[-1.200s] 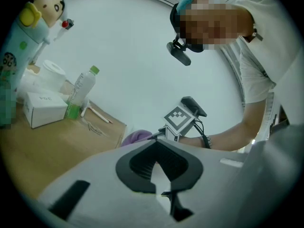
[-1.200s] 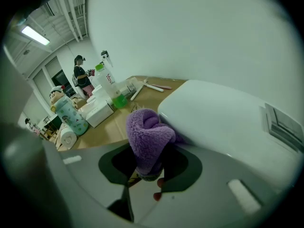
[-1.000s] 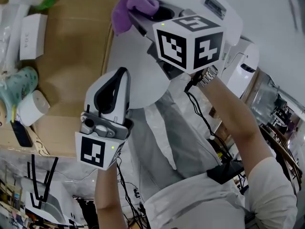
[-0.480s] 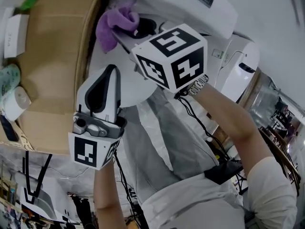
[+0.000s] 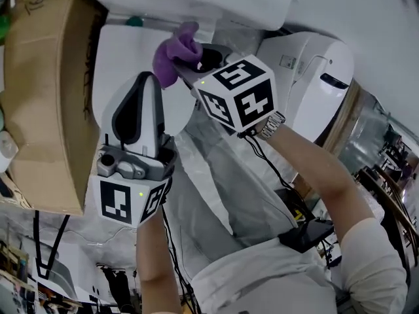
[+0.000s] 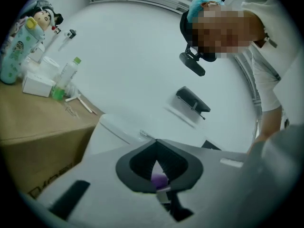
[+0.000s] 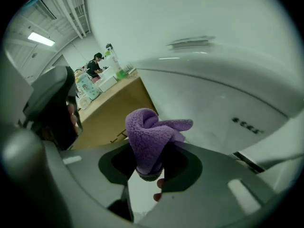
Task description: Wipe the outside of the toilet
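My right gripper has its jaws closed on the purple cloth. The cloth is bunched into a wad, pinched low down, and its loose folds stick out past the jaw tips. In the head view it sits upper centre, over the rear of the toilet, where the closed lid runs under the tank at the top of the frame. In the right gripper view the white curve of the toilet fills the frame behind the cloth. I cannot tell whether the cloth is pressed on the porcelain or just off it.

My left gripper hangs just left of the right one, lower over the lid. Its jaws are together with nothing between them. The scrap of purple in the slit between them is, I judge, the cloth beyond. It seems to be idle.

A cardboard box stands close against the toilet along the left edge of the head view.

I take this to be the wiping step itself, working the back of the toilet near the tank. Next I would need to press the cloth flat on the surface and draw it along the curve. My grip must hold so the wad does not slip, and I should keep clear of my left gripper and the box.
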A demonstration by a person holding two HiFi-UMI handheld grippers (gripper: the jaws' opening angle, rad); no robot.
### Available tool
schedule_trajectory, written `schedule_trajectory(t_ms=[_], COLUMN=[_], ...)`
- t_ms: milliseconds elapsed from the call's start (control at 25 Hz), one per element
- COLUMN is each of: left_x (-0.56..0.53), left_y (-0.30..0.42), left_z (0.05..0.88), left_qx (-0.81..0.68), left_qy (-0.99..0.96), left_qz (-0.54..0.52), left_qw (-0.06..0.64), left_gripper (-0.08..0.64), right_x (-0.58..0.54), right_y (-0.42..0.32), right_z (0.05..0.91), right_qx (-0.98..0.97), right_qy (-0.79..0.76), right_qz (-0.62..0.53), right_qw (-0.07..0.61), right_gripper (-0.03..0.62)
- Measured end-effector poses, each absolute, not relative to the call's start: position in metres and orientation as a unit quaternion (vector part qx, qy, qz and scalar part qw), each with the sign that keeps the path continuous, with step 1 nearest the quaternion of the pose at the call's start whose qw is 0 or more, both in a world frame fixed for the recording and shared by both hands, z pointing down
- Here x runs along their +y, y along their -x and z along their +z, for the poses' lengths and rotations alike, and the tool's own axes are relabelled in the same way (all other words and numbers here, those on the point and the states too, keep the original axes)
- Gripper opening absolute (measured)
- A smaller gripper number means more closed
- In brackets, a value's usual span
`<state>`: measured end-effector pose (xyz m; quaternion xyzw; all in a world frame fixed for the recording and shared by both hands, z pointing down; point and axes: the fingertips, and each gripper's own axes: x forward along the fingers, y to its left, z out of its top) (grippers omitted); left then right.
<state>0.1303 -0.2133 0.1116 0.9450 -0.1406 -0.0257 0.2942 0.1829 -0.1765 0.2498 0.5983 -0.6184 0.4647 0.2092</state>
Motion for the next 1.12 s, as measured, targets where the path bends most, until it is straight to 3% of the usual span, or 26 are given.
schedule_trajectory(t_ms=[440,800,1120], left_x=[-0.168,-0.201,-0.250], left_y=[-0.167,-0.140,-0.093], left_z=[0.119,0.121,0.128], left_qx=[-0.081,-0.081,-0.098], left_qy=[-0.952,-0.956,-0.956], left_qz=[0.004,0.007,0.009], left_qw=[0.294,0.280,0.277], left_gripper=[0.006,0.006,0.006], right_x=[-0.082,-0.104,-0.136], right_y=[-0.263,-0.304,-0.286], right_z=[0.326,0.338,0.339], right_qx=[-0.479,-0.410,-0.392], right_qy=[-0.675,-0.719,-0.727], right_qz=[0.521,0.516,0.519], right_qw=[0.212,0.222,0.219], right_gripper=[0.130,0.130,0.130])
